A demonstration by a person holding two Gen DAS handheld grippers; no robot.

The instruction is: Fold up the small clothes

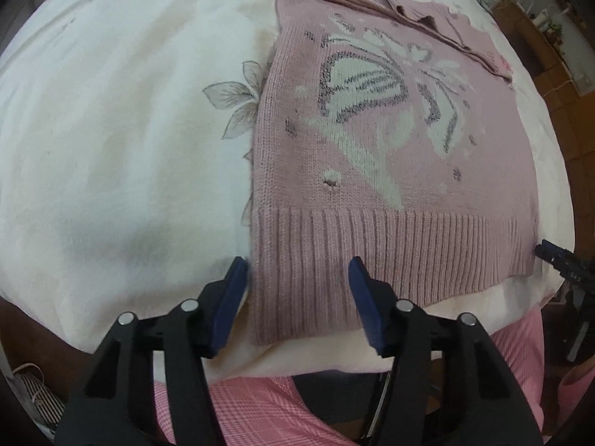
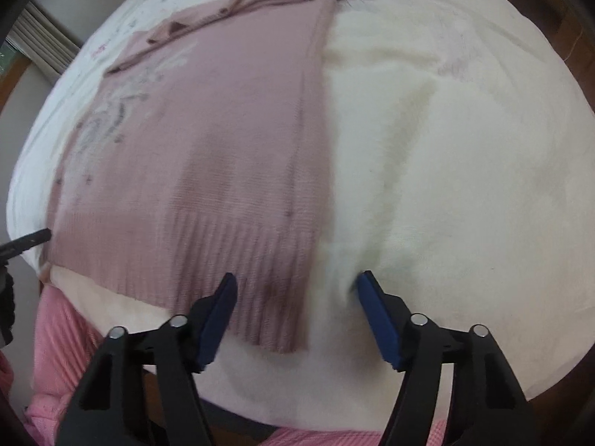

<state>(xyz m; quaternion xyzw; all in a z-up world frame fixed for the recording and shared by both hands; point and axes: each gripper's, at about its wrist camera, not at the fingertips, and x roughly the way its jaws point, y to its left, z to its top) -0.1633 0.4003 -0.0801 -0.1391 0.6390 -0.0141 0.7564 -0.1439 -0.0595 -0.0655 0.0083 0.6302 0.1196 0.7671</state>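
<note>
White bedding with a grey flower print [image 1: 111, 148] covered the surface, and the pink knitted sweater [image 1: 390, 141] lay flat on it, long axis running away from the person, ribbed hem [image 1: 372, 252] nearest. At the hem's left corner the left gripper [image 1: 297, 282] stood released, jaws straddling that corner. At the opposite corner the right gripper [image 2: 297, 297] was equally spread, straddling the hem's right edge; both seemed equally near.

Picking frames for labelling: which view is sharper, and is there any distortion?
Left wrist view: sharp; knit ribs of the pink sweater read clearly. Right wrist view: blurred; sweater pattern smeared. Both: fisheye bends the white cover into a dome.
</note>
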